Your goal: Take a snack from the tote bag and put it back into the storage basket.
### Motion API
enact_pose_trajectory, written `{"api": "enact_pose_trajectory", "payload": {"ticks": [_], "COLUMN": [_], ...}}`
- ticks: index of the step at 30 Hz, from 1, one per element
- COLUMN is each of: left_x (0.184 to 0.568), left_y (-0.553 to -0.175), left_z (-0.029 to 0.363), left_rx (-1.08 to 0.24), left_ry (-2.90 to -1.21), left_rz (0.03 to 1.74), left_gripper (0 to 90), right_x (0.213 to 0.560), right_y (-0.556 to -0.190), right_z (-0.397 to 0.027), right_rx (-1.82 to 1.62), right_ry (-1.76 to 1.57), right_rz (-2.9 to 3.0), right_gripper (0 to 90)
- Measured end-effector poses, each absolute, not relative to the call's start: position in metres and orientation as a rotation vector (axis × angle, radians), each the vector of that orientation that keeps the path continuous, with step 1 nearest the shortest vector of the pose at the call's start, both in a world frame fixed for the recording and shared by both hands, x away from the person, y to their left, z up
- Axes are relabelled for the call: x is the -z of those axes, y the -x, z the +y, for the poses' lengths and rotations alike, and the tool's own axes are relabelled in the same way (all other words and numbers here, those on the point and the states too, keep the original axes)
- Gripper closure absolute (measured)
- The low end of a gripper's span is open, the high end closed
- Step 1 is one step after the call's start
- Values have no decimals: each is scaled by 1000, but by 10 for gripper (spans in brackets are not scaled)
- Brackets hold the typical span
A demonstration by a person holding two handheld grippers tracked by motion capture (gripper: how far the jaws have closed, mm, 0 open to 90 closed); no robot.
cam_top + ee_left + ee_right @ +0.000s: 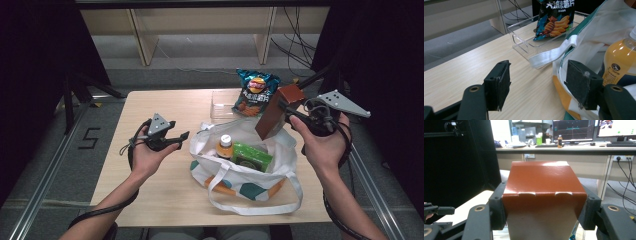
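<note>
The brown carton [274, 111] is hanging tilted over the far right corner of the white tote bag [250, 172], lifted clear of the table [150, 195] and clamped in the right gripper [285, 109]. In the right gripper view the carton [542, 192] is sitting squarely between the two black jaws, both pads pressing flat against its sides — a firm pinch on a wide box.

The left gripper [181, 137] is hovering to the left of the bag, its jaws standing spread with nothing between them; in the left gripper view the pads [580, 82] are framing bare tabletop and the bag's edge.

Inside the open bag an orange drink bottle [225, 146] is standing upright, with a green box [251, 156] lying just beside it. Behind the bag a chip packet [255, 91] is leaning in a clear plastic tray [220, 105] — it is probably resting against the tray's far wall, though that is hard to make out.
</note>
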State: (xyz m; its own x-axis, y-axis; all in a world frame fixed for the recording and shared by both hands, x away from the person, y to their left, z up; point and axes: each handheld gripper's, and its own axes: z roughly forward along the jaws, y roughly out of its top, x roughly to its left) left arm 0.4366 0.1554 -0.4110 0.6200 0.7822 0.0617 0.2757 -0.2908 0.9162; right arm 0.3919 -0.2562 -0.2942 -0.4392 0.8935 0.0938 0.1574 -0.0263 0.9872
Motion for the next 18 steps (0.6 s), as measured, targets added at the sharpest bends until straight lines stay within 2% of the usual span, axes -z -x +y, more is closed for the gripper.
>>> {"api": "enact_pose_trajectory", "payload": {"ticks": [18], "left_x": [410], "left_y": [-437], "left_z": [154], "left_rx": [-638], "left_ry": [-1846], "left_rz": [848], "left_gripper": [353], "right_x": [283], "right_y": [-393], "right_z": [-257], "right_rx": [-1526], "right_ry": [-1113], "right_rz": [1615], "right_gripper": [398]}}
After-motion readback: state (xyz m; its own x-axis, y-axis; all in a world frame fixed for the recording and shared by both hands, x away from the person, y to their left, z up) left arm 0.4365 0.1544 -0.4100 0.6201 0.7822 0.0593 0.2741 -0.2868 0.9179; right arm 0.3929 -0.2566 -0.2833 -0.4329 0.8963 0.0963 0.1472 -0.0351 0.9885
